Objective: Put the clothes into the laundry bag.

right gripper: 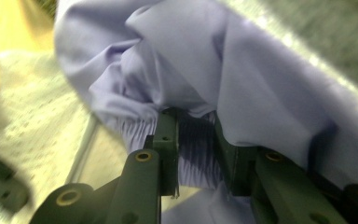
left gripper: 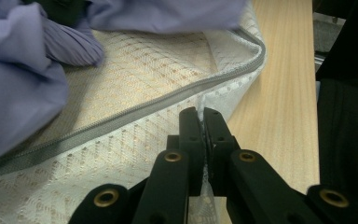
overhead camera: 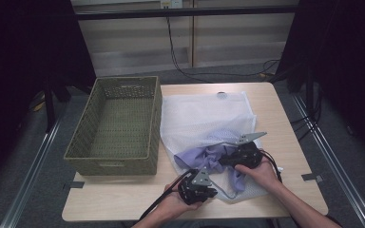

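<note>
Where the table's left edge ends, the basket (overhead camera: 114,126) sits with its near wall hiding part of its floor; it is well apart from both grippers. Just right of it lies the mesh bag (overhead camera: 202,114), spread over the middle of the table (overhead camera: 285,142), its near part covered by the cloth (overhead camera: 204,156) and the hands. From above, the left gripper (overhead camera: 212,192) is near the table's front edge, at the bag's near edge, and the hand around it hides most of its body. In the left gripper view its jaws are pressed together on a thin fold of the bag (left gripper: 135,140) just below the zip (left gripper: 135,112), which runs off the picture at the lower left. The cloth (left gripper: 18,79) fills that view's upper left, cut off by the frame, so its full shape cannot be made out. Further right, the right gripper (overhead camera: 222,160) rests on the cloth, partly inside the bag's opening. In the right gripper view its jaws clamp a pleated bunch of cloth (right gripper: 196,144); the bag (right gripper: 37,121) beside it is blurred. A dark blurred shape at that view's lower left cannot be identified.
</note>
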`<action>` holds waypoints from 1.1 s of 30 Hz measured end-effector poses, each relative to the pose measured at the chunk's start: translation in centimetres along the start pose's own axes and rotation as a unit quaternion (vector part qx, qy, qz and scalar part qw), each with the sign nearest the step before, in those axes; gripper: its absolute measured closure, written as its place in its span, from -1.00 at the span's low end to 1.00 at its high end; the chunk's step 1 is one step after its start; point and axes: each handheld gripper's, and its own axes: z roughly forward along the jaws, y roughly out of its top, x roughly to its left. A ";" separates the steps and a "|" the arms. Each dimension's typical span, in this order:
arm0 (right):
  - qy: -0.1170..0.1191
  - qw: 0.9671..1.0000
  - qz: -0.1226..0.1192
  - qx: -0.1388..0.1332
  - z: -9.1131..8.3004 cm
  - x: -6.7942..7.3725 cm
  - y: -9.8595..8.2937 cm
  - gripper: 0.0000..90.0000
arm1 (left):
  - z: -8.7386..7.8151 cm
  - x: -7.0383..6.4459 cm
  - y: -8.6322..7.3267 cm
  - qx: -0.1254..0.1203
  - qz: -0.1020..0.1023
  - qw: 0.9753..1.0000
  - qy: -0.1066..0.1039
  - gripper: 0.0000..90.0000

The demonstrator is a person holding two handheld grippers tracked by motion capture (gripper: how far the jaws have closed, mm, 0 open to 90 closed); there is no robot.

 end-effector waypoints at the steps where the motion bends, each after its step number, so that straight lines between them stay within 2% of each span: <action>1: 0.002 1.000 0.008 0.000 0.1 -0.3 0.1 0.58 | 0.0 0.0 0.0 0.001 0.000 1.000 0.000 0.96; 10: -0.012 1.000 0.019 -0.001 0.8 -1.1 0.9 0.59 | 0.0 0.0 0.0 0.001 0.002 1.000 0.001 0.96; 13: -0.025 0.999 0.022 -0.004 1.1 -1.3 1.4 0.57 | -0.1 0.0 0.1 0.007 0.004 1.000 0.003 0.96; 18: -0.031 0.999 0.018 -0.001 1.3 -1.8 2.2 0.55 | -0.1 0.0 0.1 0.007 0.005 1.000 0.002 0.96; 19: -0.035 0.999 0.017 -0.002 1.4 -2.0 2.5 0.55 | 0.0 0.1 0.1 0.006 0.012 1.000 -0.002 0.96; 26: -0.045 0.999 0.024 -0.003 1.7 -2.5 2.9 0.51 | 0.0 0.1 0.1 0.005 0.009 1.000 -0.003 0.97; 27: -0.050 0.999 0.021 -0.002 1.7 -2.7 3.2 0.51 | -0.2 0.2 0.1 0.015 0.021 1.000 -0.002 0.97; 28: -0.050 0.999 0.021 -0.002 1.7 -2.7 3.2 0.51 | -0.2 0.2 0.1 0.015 0.021 1.000 -0.002 0.98; 33: -0.056 0.998 0.034 -0.013 2.0 -3.2 3.6 0.48 | -0.1 0.1 0.1 0.013 0.019 1.000 -0.003 0.98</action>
